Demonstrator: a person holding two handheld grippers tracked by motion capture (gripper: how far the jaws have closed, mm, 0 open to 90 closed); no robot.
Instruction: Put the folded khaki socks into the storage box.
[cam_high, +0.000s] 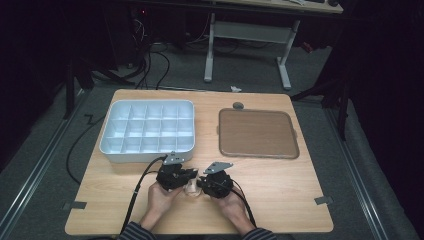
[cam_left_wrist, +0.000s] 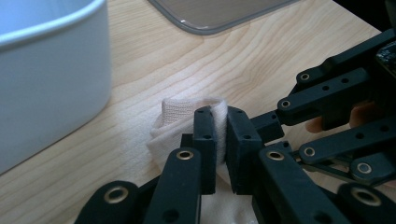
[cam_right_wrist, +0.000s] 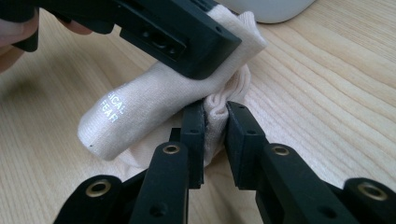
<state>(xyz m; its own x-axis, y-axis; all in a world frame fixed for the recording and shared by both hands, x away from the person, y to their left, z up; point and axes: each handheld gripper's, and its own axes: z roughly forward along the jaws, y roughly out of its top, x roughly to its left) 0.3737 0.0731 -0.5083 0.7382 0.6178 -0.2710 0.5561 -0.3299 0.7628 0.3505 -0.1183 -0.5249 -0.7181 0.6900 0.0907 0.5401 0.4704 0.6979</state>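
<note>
A cream sock (cam_high: 191, 188) lies bunched on the wooden table (cam_high: 280, 185) near its front edge, between my two grippers. My left gripper (cam_left_wrist: 221, 116) is shut on a fold of the sock (cam_left_wrist: 176, 116), which stands up between its jaws. My right gripper (cam_right_wrist: 215, 109) is shut on another bunched fold of the same sock (cam_right_wrist: 140, 112), whose side carries faint white lettering. In the high view the left gripper (cam_high: 186, 176) and right gripper (cam_high: 200, 183) face each other, almost touching, each held in a hand. The left gripper's jaw crosses over the sock in the right gripper view.
A white tray with several compartments (cam_high: 114, 152) stands just beyond the left gripper. A brown flat lid or board (cam_high: 257, 132) lies at the back right. A small grey round thing (cam_high: 238, 105) sits behind it. Cables trail from both grippers toward the front edge.
</note>
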